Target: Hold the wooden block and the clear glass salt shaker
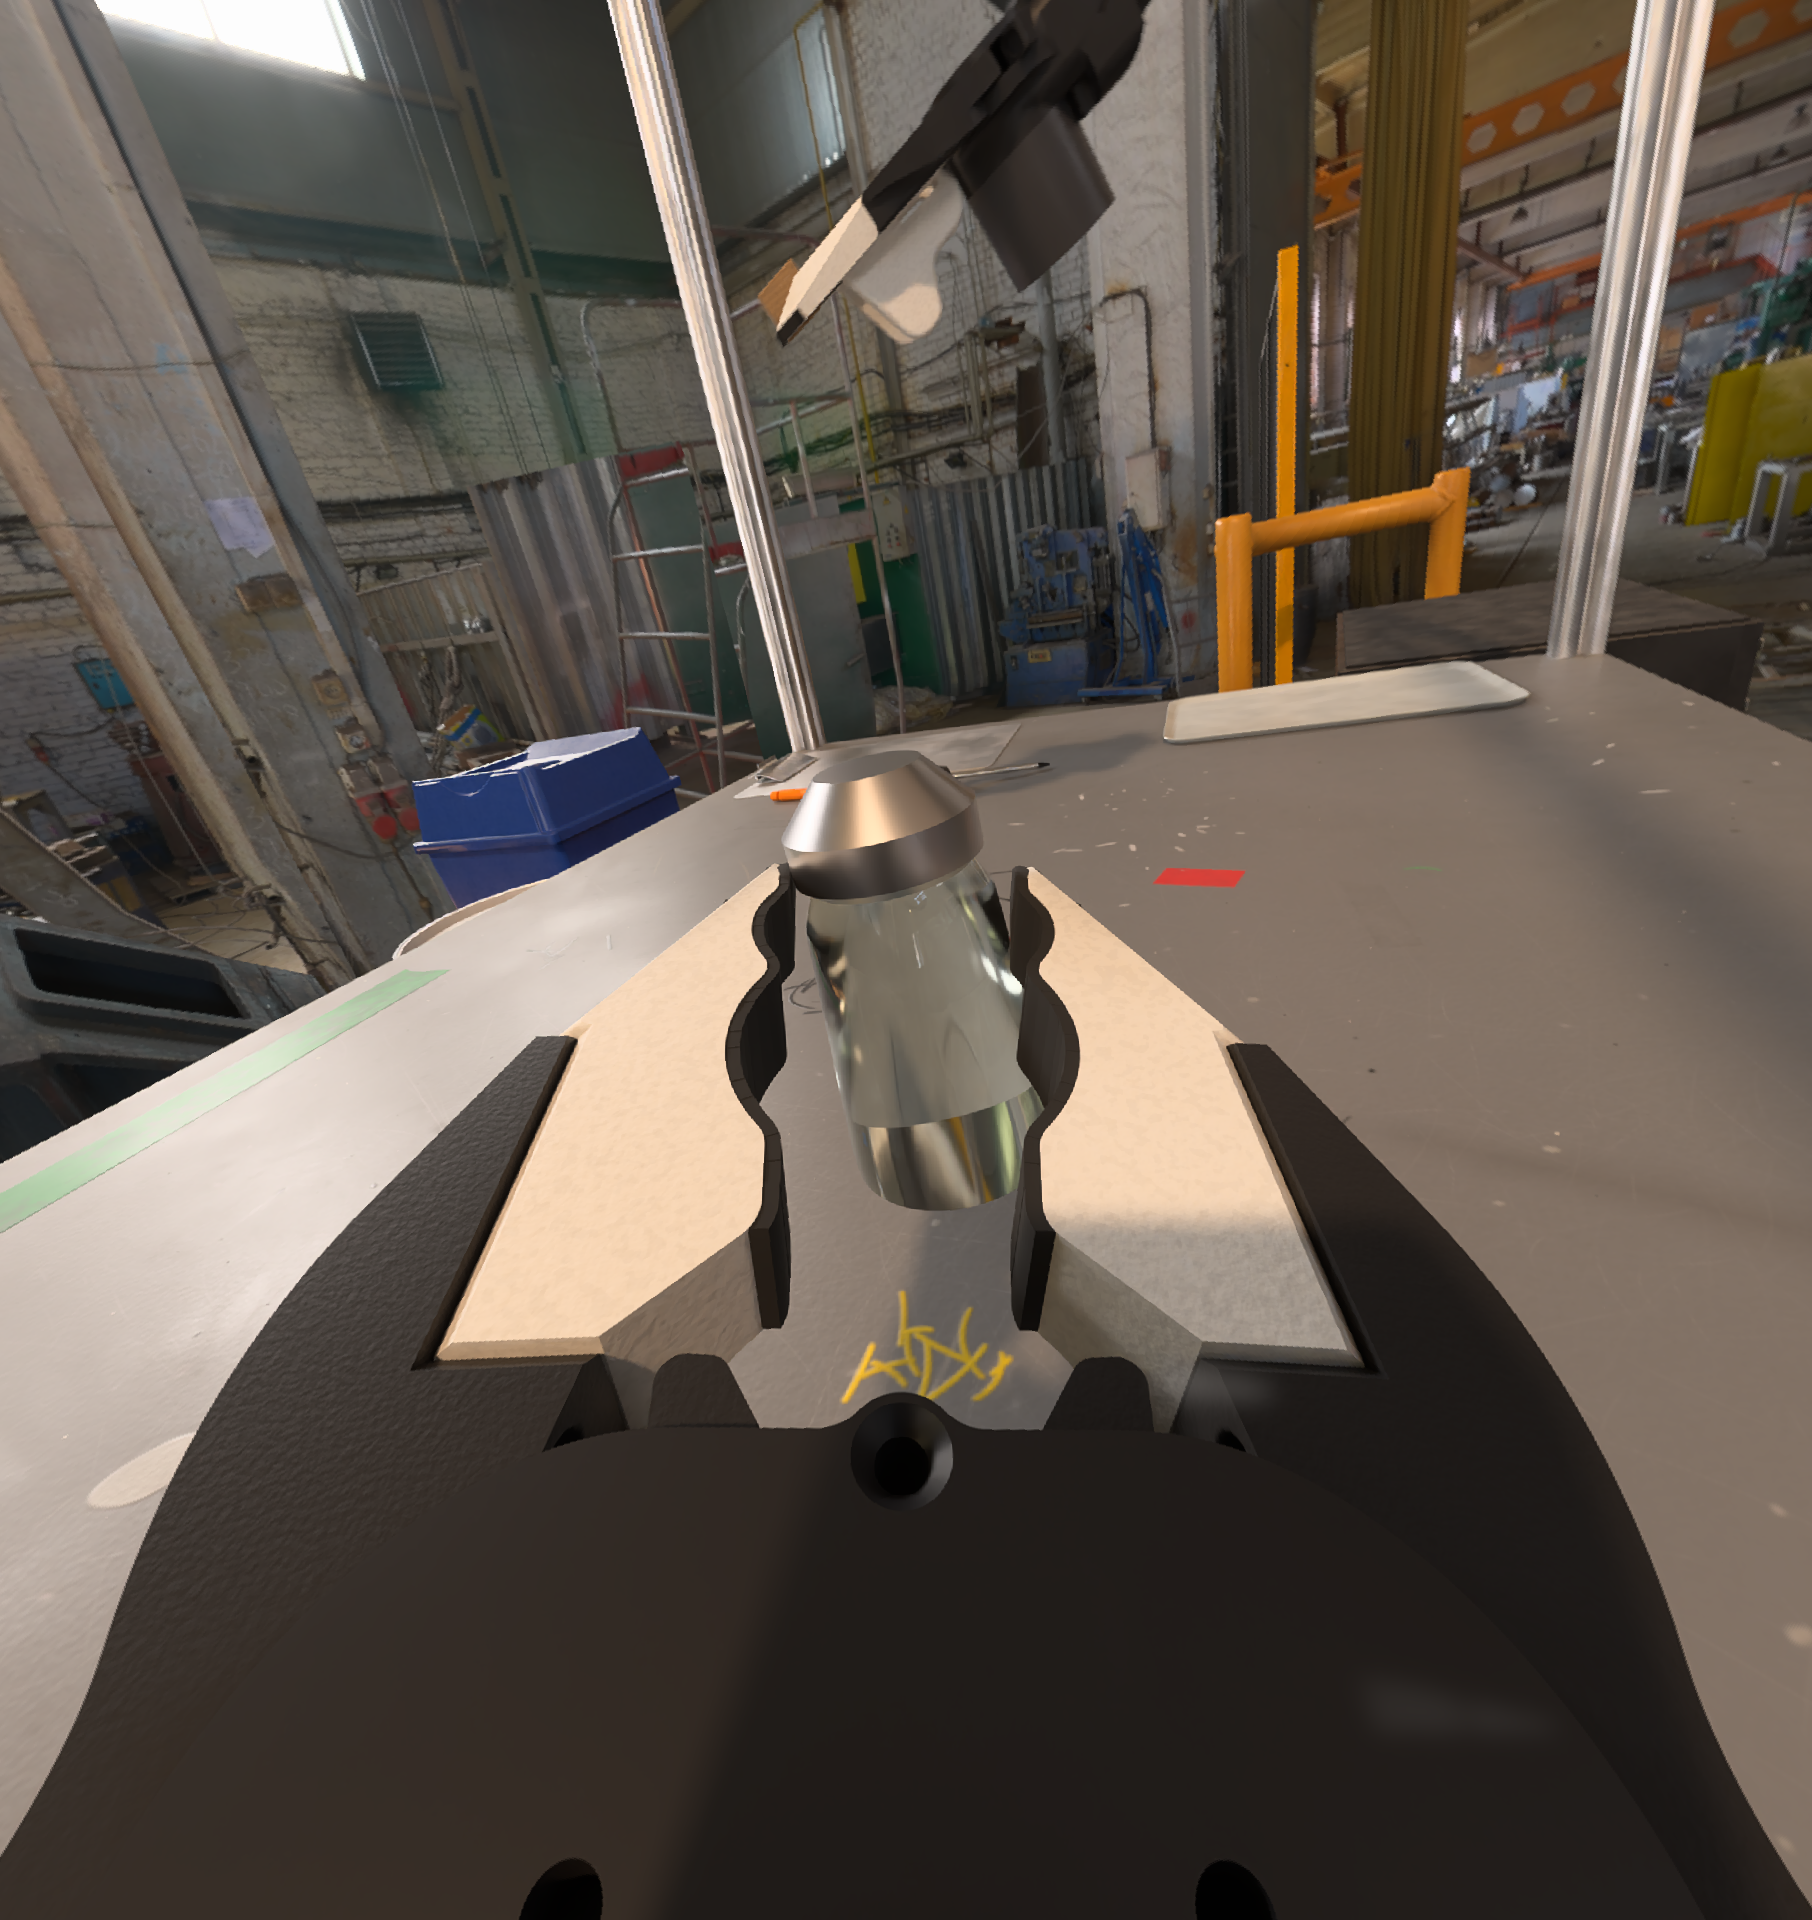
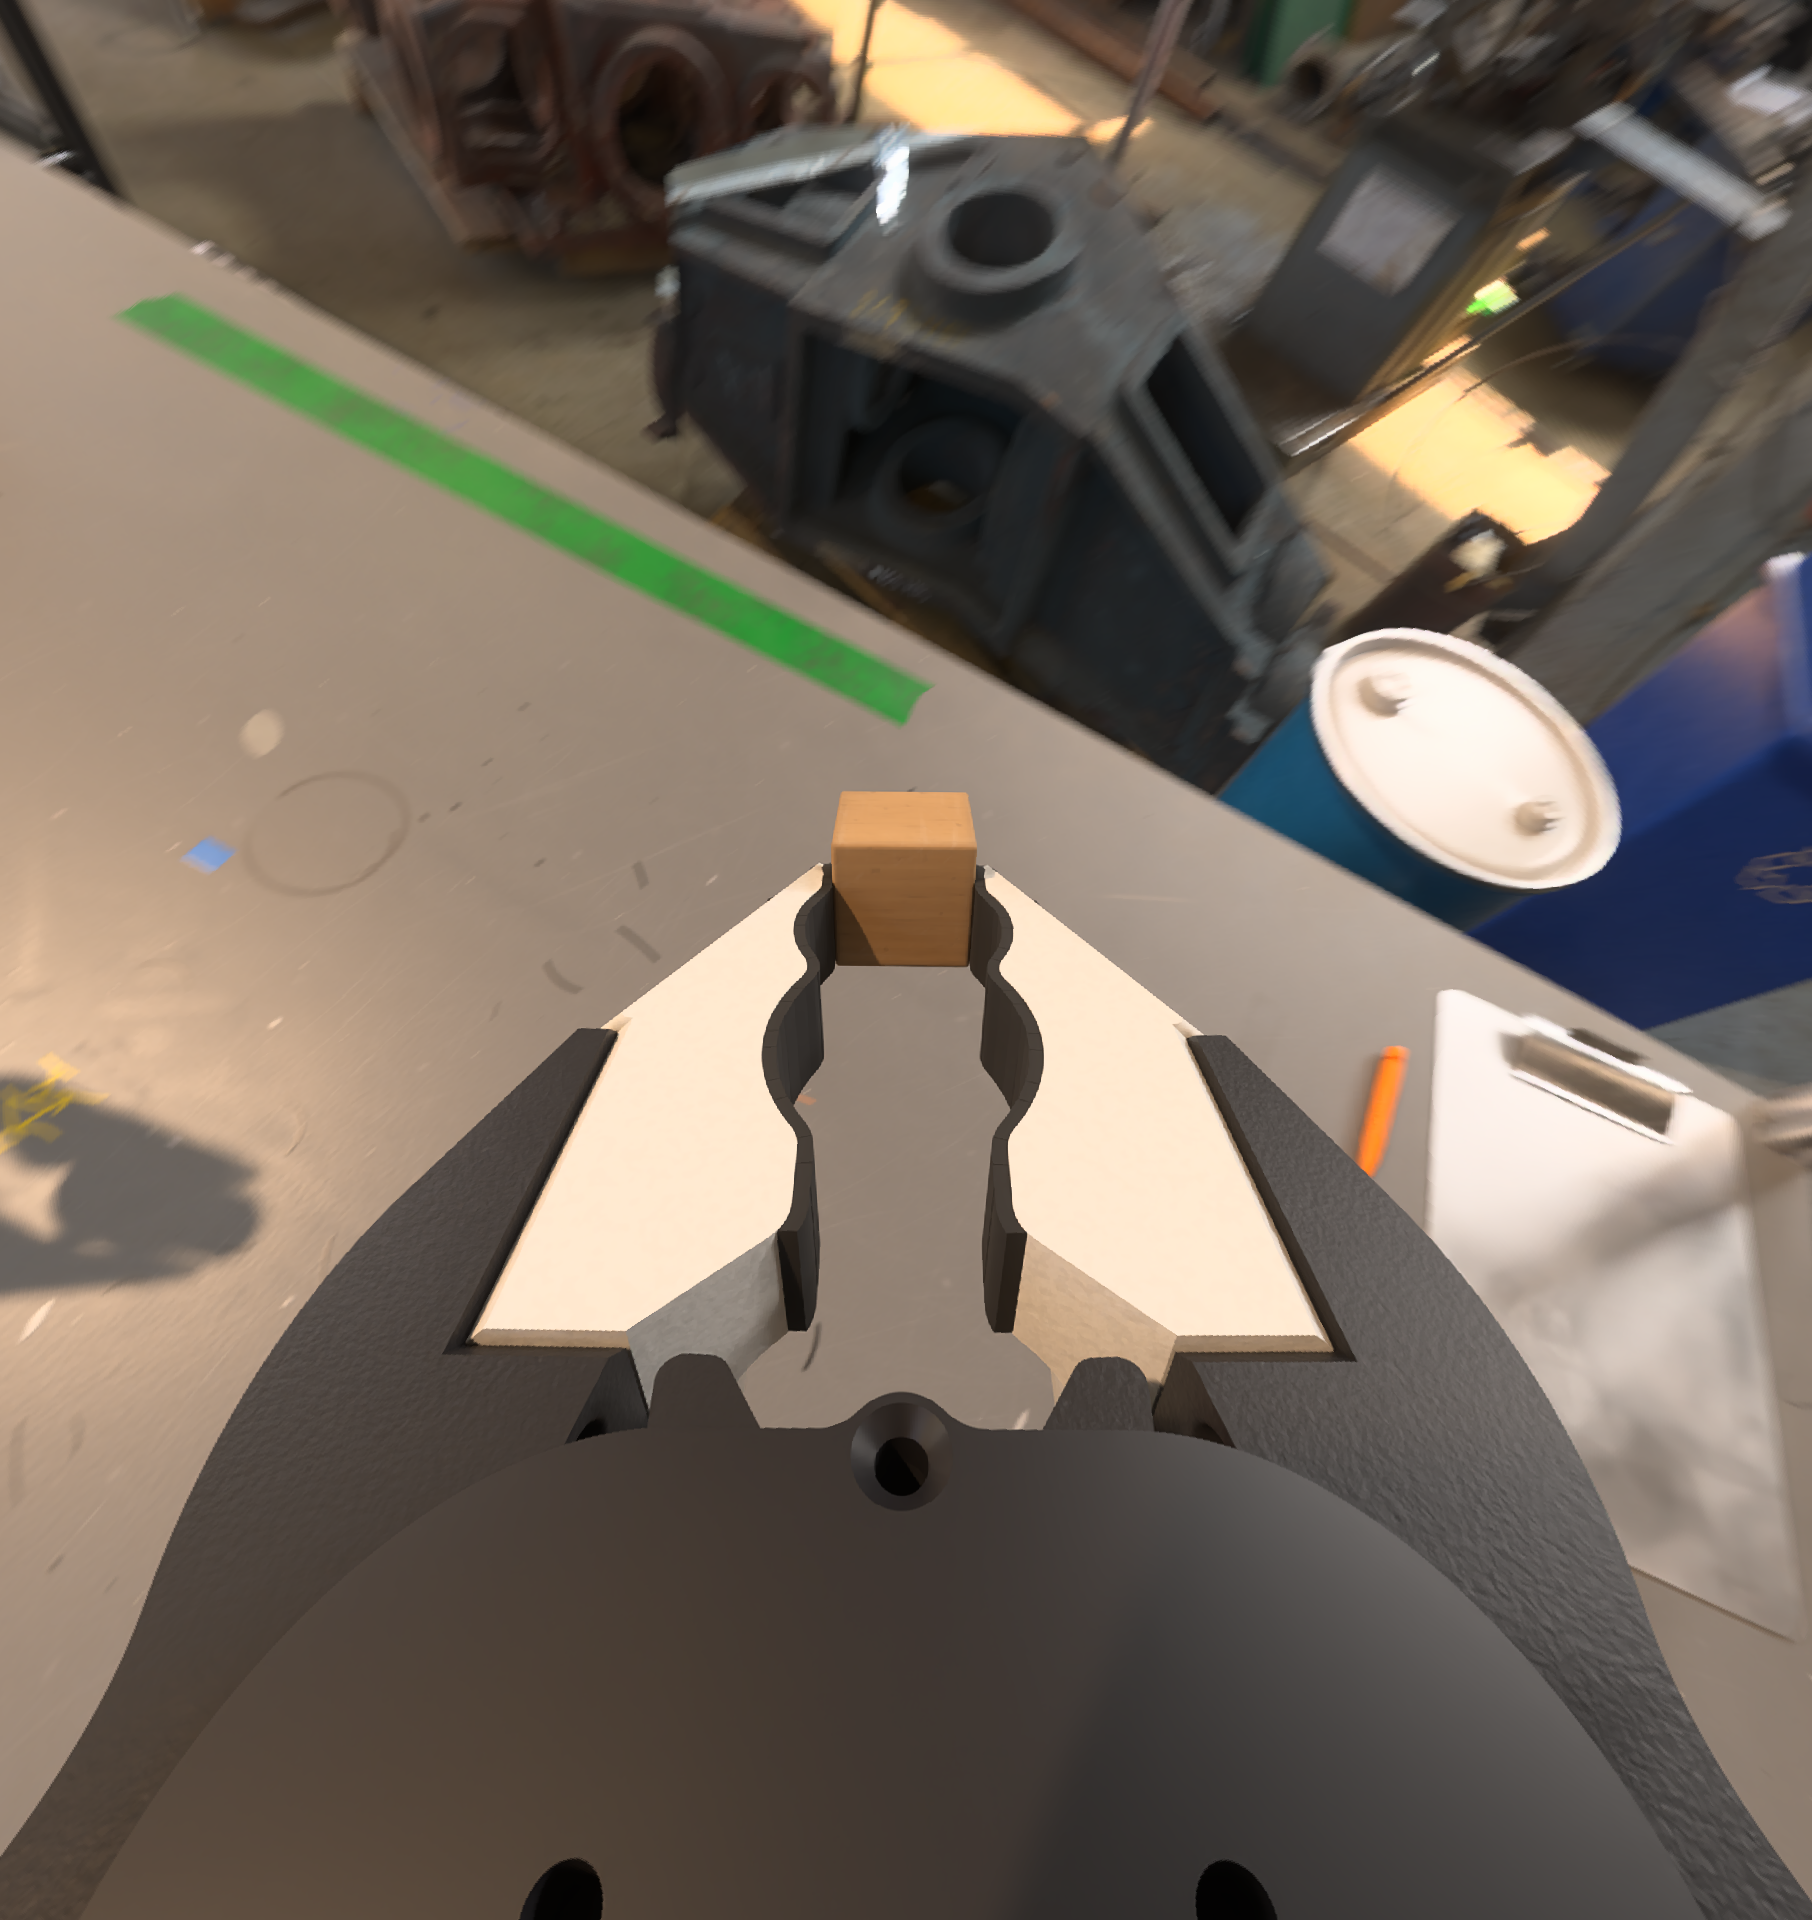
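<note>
In the left wrist view my left gripper (image 1: 902, 894) is shut on the clear glass salt shaker (image 1: 917, 1023), which has a silver metal cap (image 1: 881, 826) and hangs tilted above the grey table (image 1: 1401, 1039). In the right wrist view my right gripper (image 2: 903, 883) is shut on the small wooden block (image 2: 903, 878), pinched at the fingertips above the table (image 2: 258, 623). The right gripper (image 1: 793, 296) also shows high up in the left wrist view, with the block (image 1: 777, 291) at its tip.
A white tray (image 1: 1338, 701) lies at the table's far end. A clipboard with paper (image 2: 1598, 1278) and an orange pen (image 2: 1383, 1107) lie at the right. Green tape (image 2: 507, 499) runs along the table edge. A blue drum (image 2: 1442, 769) and a blue bin (image 1: 538, 805) stand beyond it.
</note>
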Robot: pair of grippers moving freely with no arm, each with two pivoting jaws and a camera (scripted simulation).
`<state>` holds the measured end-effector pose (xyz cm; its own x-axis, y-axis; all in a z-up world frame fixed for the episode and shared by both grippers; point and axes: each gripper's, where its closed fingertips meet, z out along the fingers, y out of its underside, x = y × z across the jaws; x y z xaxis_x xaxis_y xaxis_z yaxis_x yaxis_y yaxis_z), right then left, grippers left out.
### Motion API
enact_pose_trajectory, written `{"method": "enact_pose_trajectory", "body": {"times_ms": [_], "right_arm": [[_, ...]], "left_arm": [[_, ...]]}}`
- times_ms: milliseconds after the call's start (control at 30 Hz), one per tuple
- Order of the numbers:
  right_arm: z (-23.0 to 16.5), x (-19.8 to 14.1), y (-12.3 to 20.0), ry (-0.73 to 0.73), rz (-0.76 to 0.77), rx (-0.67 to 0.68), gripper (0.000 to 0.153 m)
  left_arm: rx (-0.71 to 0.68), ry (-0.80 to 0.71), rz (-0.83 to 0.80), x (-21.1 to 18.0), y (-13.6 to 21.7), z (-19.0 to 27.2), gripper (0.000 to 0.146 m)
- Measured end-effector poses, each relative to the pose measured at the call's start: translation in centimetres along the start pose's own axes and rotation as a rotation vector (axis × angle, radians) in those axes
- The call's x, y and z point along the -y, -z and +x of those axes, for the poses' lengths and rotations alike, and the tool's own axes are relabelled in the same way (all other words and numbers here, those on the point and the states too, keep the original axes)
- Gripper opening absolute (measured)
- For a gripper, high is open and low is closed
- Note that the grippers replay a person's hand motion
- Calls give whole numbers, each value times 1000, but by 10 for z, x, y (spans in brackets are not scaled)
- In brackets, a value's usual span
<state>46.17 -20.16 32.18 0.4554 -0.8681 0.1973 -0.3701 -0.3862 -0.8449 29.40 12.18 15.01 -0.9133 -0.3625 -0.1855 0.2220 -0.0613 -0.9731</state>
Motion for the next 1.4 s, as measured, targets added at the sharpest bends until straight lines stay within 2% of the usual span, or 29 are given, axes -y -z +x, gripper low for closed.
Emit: {"method": "enact_pose_trajectory", "body": {"times_ms": [67,200,300,400,500,667,767,900,1000,1133,1267,1400], "right_arm": [[12,9,15,-9,54,-77,25],[22,23,36,-88,173,-85,25],[22,42,50,-71,277,-121,25],[29,57,49,-29,315,-183,25],[32,71,41,18,380,-190,25],[11,92,32,32,529,-129,25],[9,106,37,66,596,-186,25],[35,112,33,68,612,-279,25],[60,114,32,18,652,-348,25],[83,107,9,29,613,-426,25],[84,99,-22,81,541,-490,25],[86,103,-26,168,513,-596,25]], "left_arm": [[4,9,16,3,1,-1,41],[-16,34,20,3,0,1,41],[-21,28,8,2,-1,3,41],[-30,34,4,1,-2,4,41],[-31,34,-7,-2,-3,4,41],[-37,41,-19,-5,-3,5,41],[-49,40,-28,-7,-4,7,41],[-68,51,-26,-7,-5,10,41],[-83,53,-35,-8,-6,13,41],[-108,51,-42,-10,-8,18,41],[-124,44,-60,-13,-9,21,41],[-128,47,-68,-15,-8,22,41]]}}
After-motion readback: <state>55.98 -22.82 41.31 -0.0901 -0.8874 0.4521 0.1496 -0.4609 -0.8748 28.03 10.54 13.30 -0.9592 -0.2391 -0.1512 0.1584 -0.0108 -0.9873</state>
